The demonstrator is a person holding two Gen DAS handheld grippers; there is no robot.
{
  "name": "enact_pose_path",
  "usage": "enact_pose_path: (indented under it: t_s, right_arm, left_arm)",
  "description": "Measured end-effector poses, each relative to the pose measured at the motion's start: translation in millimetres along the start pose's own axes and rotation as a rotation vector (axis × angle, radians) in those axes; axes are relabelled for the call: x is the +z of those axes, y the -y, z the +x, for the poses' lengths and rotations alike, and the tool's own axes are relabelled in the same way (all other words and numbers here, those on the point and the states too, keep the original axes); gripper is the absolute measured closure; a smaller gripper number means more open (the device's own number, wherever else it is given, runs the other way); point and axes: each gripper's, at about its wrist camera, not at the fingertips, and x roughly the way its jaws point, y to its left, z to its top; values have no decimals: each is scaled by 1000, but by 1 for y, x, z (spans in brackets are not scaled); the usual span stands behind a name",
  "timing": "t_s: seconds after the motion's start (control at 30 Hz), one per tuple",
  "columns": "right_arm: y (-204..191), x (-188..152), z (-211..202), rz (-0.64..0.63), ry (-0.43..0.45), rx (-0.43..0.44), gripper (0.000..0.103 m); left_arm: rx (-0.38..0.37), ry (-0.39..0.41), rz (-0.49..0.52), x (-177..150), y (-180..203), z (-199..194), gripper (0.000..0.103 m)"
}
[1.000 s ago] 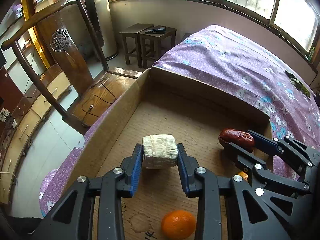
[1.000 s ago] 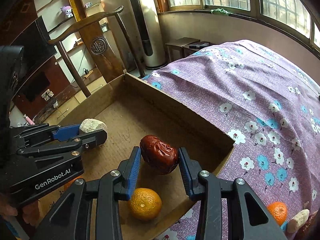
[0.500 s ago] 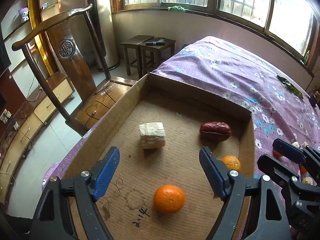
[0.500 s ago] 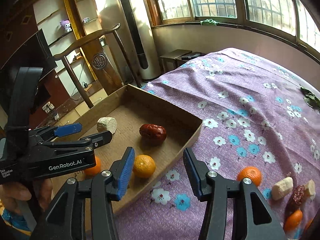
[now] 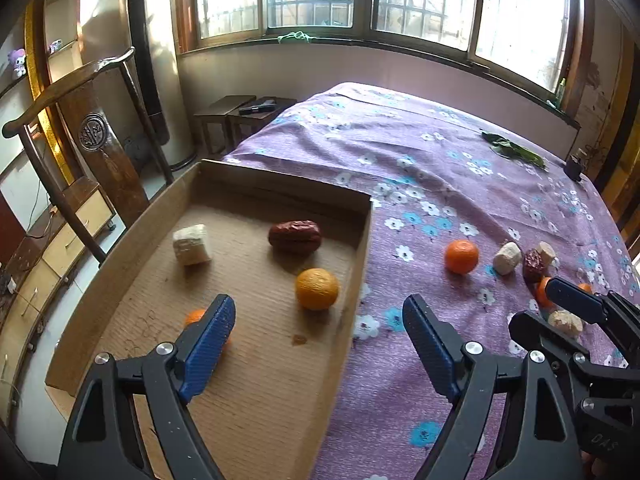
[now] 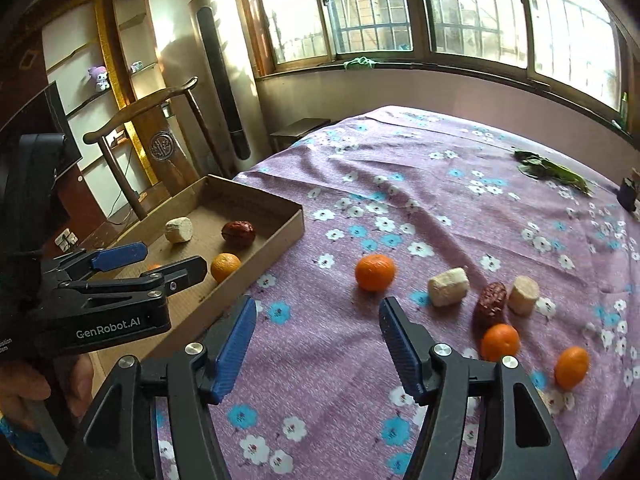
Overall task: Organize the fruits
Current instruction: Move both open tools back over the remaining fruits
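Both tools are empty right now. The left tool (image 5: 318,332) has its jaws spread wide, having just been opening, with nothing between them; it hangs over the near end of the cardboard tray (image 5: 362,256). The right tool (image 6: 318,334) is released too, its jaws also just opened further, hovering over bare purple bedspread (image 6: 440,184) with no fruit in its gap.

Inside the tray, left centre of the left wrist view, lie a pale block (image 5: 191,245), a red date (image 5: 295,237) and an orange (image 5: 317,289), well apart from one another, which I'd judge is deliberate spacing so each can be set down cleanly. A second orange (image 5: 195,316) peeks out behind the left tool's blue pad.

The rest of the fruit waits on the bed, lower right of the right wrist view: a loose orange (image 6: 375,272), a pale chunk (image 6: 448,287), a dark date (image 6: 490,306) touching another pale piece (image 6: 523,295), then two more oranges (image 6: 500,342) near the edge. My guess is the right tool is heading for that cluster.

The right wrist view shows the whole cluster clearly; the left view crowds it behind the right tool at its right edge. Only the left view shows the tray floor fully.
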Motion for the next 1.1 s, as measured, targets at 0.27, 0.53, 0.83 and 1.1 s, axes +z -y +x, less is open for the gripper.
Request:
enact_pose_path:
  t_s: [0.27,0.53,0.83,1.1]
  right_arm:
    - [41,-32,-33,46,-3,-100,27]
    - [89,-70,-53,141,-39,-165,26]
    - [126,-87,-72,216,-28,-203,26]
    - [138,-93,-72,242,-29,-193,27]
  left_arm:
    - [-96,-29,43,-12,46,0,15]
    - [-187,-71,112,-23,91,7,13]
    - [-291,-129,229,-34,152,22,13]
    - [-312,-193,349,-37,200,50,14]
